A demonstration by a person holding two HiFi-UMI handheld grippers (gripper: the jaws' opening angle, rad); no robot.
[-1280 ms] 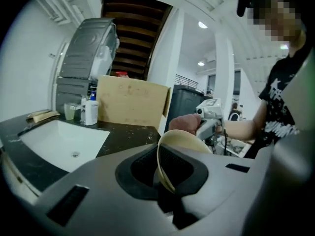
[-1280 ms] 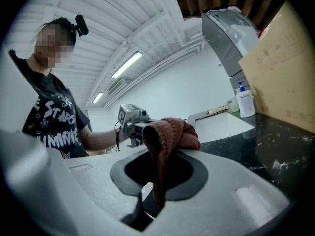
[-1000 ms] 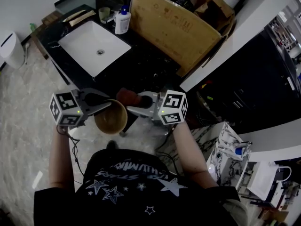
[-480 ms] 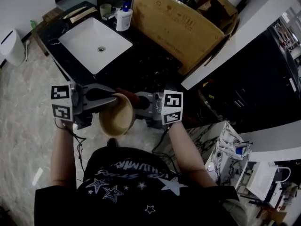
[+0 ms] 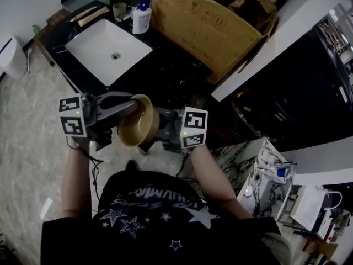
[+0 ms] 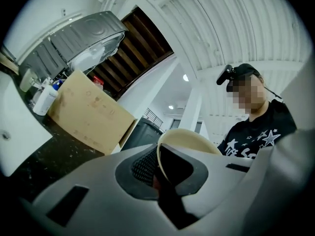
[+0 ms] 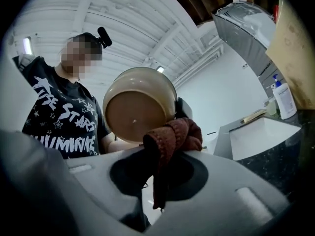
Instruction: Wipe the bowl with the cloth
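Note:
A tan bowl [image 5: 138,127] hangs in the air in front of the person, tilted on its side. My left gripper [image 5: 130,108] is shut on the bowl's rim [image 6: 170,140], which runs between the pads. My right gripper [image 5: 160,127] is shut on a dark red cloth [image 7: 172,139] bunched between its jaws. In the right gripper view the bowl [image 7: 139,111] shows its round underside just beyond the cloth, with the cloth's top close to its lower edge. From the head view the cloth itself is hidden behind the bowl.
A white sink [image 5: 109,43] is set in a black counter [image 5: 165,70] ahead, with a soap bottle [image 5: 142,18] behind it. A large cardboard box [image 5: 204,24] stands to its right. A white bin [image 5: 11,51] is at the far left.
The bowl has turned from mouth-up to lying on its side and moved right. The two grippers have come closer together, and the cloth has gone behind the bowl.

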